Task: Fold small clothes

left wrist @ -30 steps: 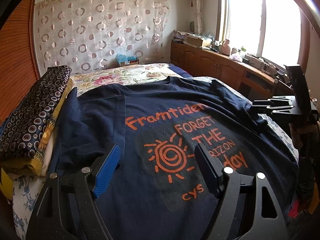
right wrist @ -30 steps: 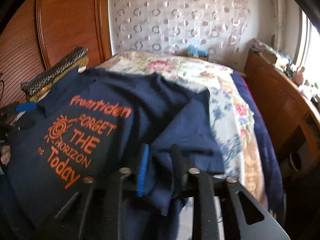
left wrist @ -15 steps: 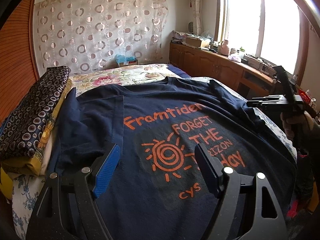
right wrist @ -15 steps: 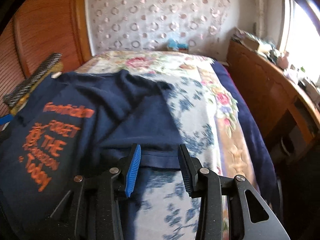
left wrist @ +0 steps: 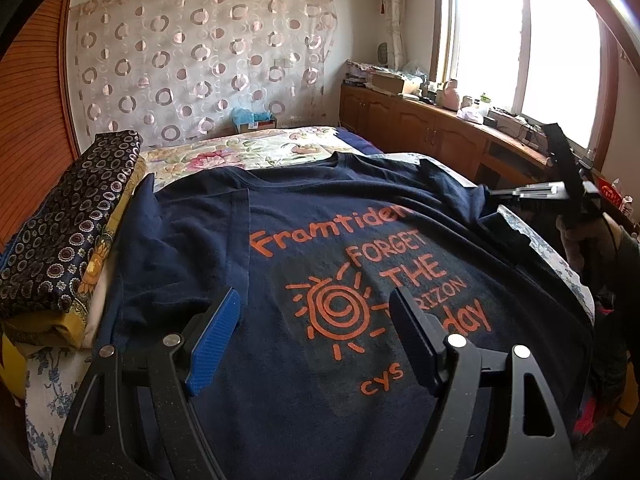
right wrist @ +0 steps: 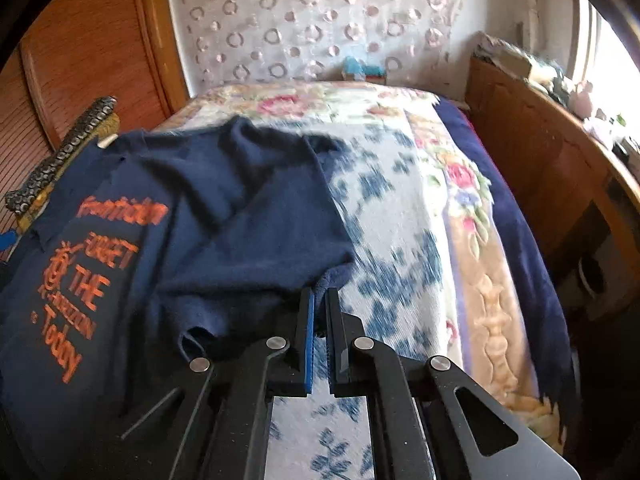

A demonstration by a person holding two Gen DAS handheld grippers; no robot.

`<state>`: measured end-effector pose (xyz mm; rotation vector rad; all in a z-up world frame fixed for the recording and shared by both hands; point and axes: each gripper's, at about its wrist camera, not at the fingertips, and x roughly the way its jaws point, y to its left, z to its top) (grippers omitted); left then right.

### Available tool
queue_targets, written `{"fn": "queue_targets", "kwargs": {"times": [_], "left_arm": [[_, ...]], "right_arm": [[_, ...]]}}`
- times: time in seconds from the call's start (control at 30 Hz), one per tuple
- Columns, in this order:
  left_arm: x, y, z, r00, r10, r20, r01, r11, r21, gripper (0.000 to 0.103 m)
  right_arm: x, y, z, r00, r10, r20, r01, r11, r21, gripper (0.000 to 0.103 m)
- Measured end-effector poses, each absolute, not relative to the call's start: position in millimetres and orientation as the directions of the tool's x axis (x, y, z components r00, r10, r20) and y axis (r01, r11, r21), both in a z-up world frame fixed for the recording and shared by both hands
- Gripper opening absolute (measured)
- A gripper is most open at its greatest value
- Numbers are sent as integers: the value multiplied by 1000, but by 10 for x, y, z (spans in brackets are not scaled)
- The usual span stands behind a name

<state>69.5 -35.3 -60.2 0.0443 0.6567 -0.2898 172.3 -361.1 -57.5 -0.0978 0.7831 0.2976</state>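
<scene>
A navy shirt lies face up on the bed, orange print showing, its far-left sleeve already turned in over the body. The step in hand looks like the sleeve fold on the other side: the right sleeve lies doubled back onto the shirt, its hem just beside the right claw.

That claw's jaws have just been closing and now stand nearly together. Only bedspread shows in the narrow gap between them — the sleeve edge sits just to their left, so they appear to grip nothing, though the very tips are hard to read.

The left claw hangs wide over the print, holding nothing and apart from the cloth.

The next move probably calls for both claws to take the hem or the shoulders and bring the shirt over on itself — with the sleeves kept flat.

Count: 1 shirt, 2 claws, 1 bed, 1 stack of folded patterned cloth at the shirt's left.
</scene>
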Motion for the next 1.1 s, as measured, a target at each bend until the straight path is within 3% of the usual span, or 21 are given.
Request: {"fn": "queue_targets", "kwargs": {"times": [0.17, 0.6, 0.73, 0.83, 1.1], "left_arm": [[683, -327, -621, 754, -250, -608, 276, 960, -53, 78], [662, -235, -631, 749, -250, -613, 268, 961, -65, 78], [650, -249, -639, 746, -257, -614, 275, 959, -67, 78], [652, -281, -641, 743, -263, -615, 281, 957, -70, 78], [655, -420, -660, 726, -290, -624, 316, 946, -71, 78]], "right_arm": [[1706, -3289, -327, 688, 298, -661, -376, 926, 25, 4], [1975, -2419, -223, 621, 401, -673, -513, 857, 36, 5], [2031, -2488, -324, 612, 373, -698, -509, 861, 14, 26], [1980, -2611, -359, 617, 332, -714, -479, 878, -6, 34], [1573, -2986, -499, 631, 263, -730, -429, 902, -47, 35]]}}
